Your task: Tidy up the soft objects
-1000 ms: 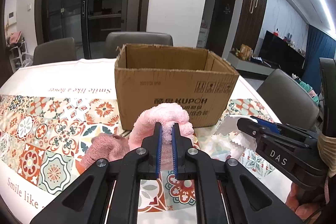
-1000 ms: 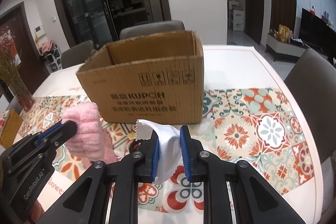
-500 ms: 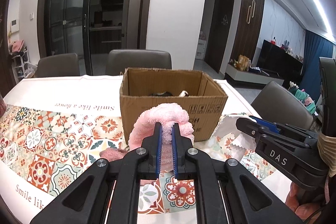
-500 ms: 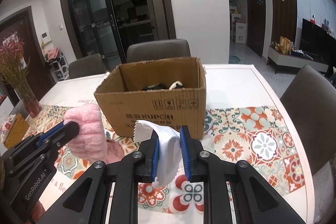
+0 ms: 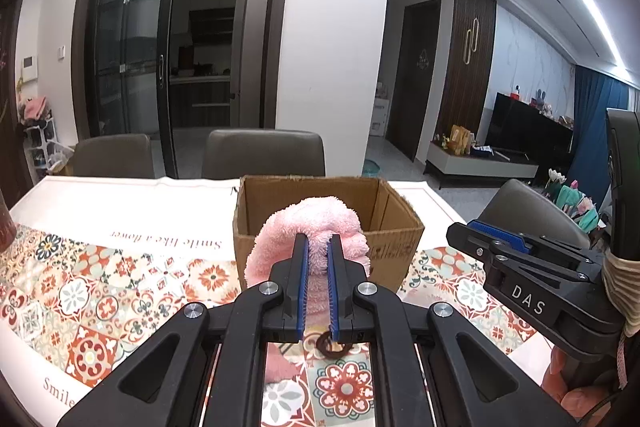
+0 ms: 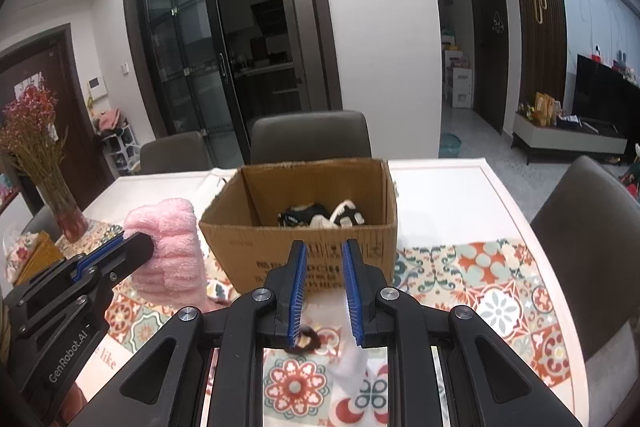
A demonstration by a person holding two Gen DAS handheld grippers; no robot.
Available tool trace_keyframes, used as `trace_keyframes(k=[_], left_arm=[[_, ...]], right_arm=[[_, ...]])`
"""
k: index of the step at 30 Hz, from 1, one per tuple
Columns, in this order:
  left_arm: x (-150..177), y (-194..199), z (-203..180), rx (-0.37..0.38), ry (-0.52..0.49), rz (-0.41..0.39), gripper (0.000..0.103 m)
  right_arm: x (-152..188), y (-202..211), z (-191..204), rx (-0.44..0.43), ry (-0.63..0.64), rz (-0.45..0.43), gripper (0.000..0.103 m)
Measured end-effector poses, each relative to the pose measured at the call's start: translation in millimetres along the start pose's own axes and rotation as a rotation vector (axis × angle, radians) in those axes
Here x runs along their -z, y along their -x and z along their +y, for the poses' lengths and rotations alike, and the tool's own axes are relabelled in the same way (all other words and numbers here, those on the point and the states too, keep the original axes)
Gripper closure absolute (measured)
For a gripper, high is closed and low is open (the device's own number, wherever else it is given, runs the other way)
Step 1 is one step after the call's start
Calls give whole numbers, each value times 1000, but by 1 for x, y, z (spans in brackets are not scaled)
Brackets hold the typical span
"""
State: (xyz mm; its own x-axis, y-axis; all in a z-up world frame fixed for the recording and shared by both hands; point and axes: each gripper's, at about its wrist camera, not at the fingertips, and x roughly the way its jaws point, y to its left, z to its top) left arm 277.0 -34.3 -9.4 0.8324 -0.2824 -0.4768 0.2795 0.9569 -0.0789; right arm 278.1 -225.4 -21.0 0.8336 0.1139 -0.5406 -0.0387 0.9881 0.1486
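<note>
On the far left of the table stands a glass vase (image 6: 66, 215) with dry red flowers. The table cloth (image 6: 500, 291) has bright flower tiles in orange, red and green.

Next comes the left gripper (image 5: 318, 241). Its two blue pads are almost shut, and they squeeze a pink towel (image 5: 316, 215). The towel is soft and fluffy, like a fuzzy bundle with rolls in it. It is held up in the air, in front of the near side of the box, and one end hangs down under the gripper.

In the middle sits a brown cardboard box (image 6: 224, 227) with its top open. It has dark print on the front. Inside lie some black and white soft things (image 6: 320, 217), all in a heap.

A small brown hair ring (image 6: 306, 339) lies on the table cloth, in front of the box.

Then comes the right gripper (image 6: 324, 259). Its blue pads stand a little way apart, and the box shows through the gap. A white cloth (image 6: 352, 363) is low down by the gripper's right pad. It looks thin and blurry. I cannot tell if the pads have hold of it.

On the far right a grey chair (image 6: 592, 247) stands beside the table.
</note>
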Motion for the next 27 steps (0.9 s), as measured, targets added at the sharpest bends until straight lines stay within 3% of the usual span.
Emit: trace_keyframes(k=[2,13,15,17,18,27], left_arm=[[-4,-1,0,1,-2,-9,93],[-7,-1,-4,11,-15,-28,93],[-6,0,-6,10,-21,-28,93],[-3,1,-7,11,-24,-26,93],[-2,0,-8,11,-24,-23,93],[23,-12,-9,6,-8,42,93]], right_arm=[[-4,0,1,-6,3,-6,92],[-12,-4,1,-13,3,-6,90],[-10,-7,-2,-21,-2,11,85],[-6,-12,-4,-31,-18,33,62],[-3,-14,-6,-35,-28,40,58],[27,-34,-16,-21,-50,126,50]])
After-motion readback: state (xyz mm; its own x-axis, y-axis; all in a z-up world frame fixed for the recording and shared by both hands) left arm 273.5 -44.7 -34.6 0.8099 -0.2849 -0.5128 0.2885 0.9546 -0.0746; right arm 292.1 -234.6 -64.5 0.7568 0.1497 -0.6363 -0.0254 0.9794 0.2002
